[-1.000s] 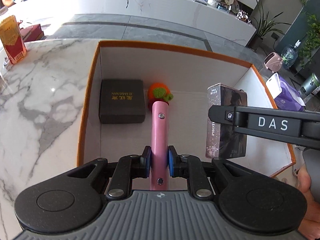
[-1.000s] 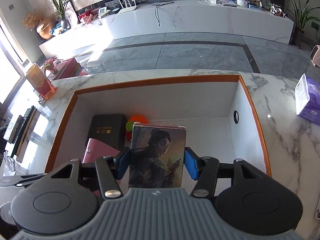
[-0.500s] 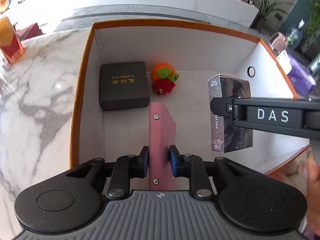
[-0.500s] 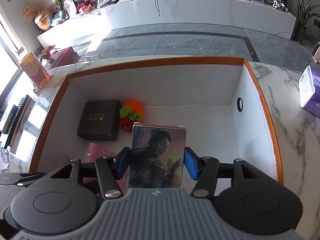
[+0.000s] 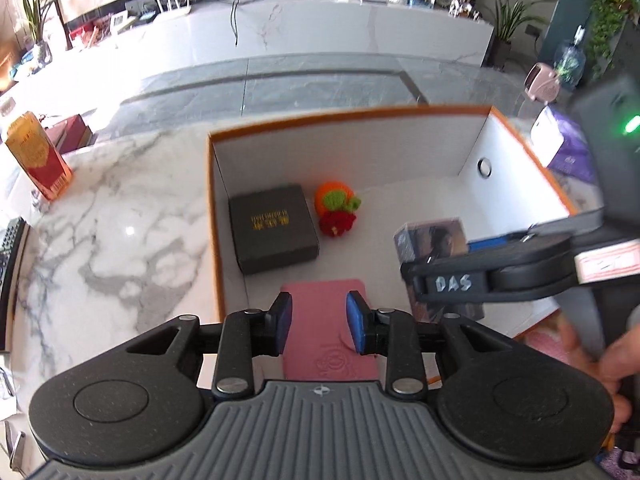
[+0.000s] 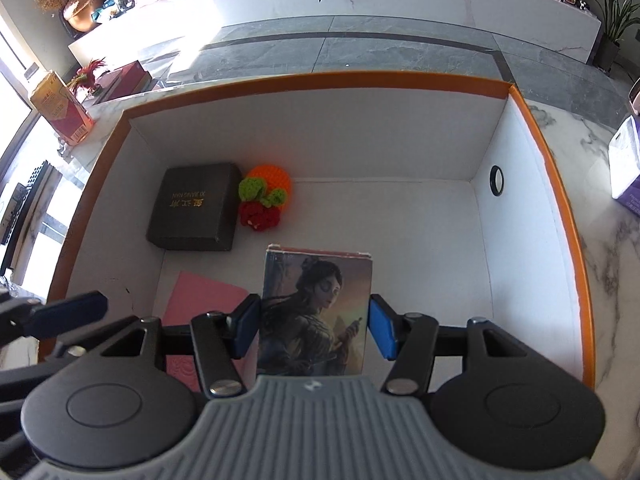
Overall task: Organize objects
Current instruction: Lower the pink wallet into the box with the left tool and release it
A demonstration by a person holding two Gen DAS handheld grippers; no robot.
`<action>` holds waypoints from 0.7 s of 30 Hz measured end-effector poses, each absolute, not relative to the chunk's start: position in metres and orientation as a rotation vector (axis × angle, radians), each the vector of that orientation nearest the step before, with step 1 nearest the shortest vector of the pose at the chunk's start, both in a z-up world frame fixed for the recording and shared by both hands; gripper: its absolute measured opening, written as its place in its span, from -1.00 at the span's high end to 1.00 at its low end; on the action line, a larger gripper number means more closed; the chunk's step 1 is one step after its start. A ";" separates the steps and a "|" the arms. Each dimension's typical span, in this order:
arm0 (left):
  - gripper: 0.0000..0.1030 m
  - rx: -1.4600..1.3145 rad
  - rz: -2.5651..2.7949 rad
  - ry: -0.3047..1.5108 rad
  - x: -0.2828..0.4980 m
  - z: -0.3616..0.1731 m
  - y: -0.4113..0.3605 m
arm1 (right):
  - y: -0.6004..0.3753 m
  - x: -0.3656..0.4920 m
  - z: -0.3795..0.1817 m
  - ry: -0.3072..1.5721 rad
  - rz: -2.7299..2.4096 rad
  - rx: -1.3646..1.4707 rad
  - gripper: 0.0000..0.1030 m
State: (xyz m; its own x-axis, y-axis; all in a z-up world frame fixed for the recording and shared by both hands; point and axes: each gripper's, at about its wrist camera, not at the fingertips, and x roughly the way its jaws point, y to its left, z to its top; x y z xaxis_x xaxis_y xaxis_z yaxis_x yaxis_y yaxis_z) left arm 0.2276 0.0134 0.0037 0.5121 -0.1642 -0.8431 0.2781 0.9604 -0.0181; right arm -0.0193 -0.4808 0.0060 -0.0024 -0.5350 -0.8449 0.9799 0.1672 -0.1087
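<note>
The left gripper [image 5: 319,328] hangs at lower centre, jaws opening, clear of the flat pink leather wallet [image 5: 328,334] lying on the floor of the white orange-rimmed cardboard box [image 5: 348,114] on the marble table [image 5: 116,232]. The right gripper [image 6: 313,326] pinches an illustrated card box [image 6: 316,312], apparently just above the floor. A black square box [image 6: 196,210] touches a crocheted orange-and-red fruit toy [image 6: 266,198] at upper left.

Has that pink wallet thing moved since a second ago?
Yes. The pink wallet was upright in the left claw; now it lies flat on the box floor near the dark gift box, claw opening.
</note>
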 end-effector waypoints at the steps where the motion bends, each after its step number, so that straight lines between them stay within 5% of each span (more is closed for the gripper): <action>1: 0.31 0.109 -0.273 0.981 0.227 0.010 0.018 | -0.482 -0.017 0.005 0.926 -1.321 0.627 -0.16; 21: 0.34 -0.051 -0.278 0.990 0.233 0.000 0.073 | -0.502 0.032 -0.034 1.176 -1.311 0.653 -0.16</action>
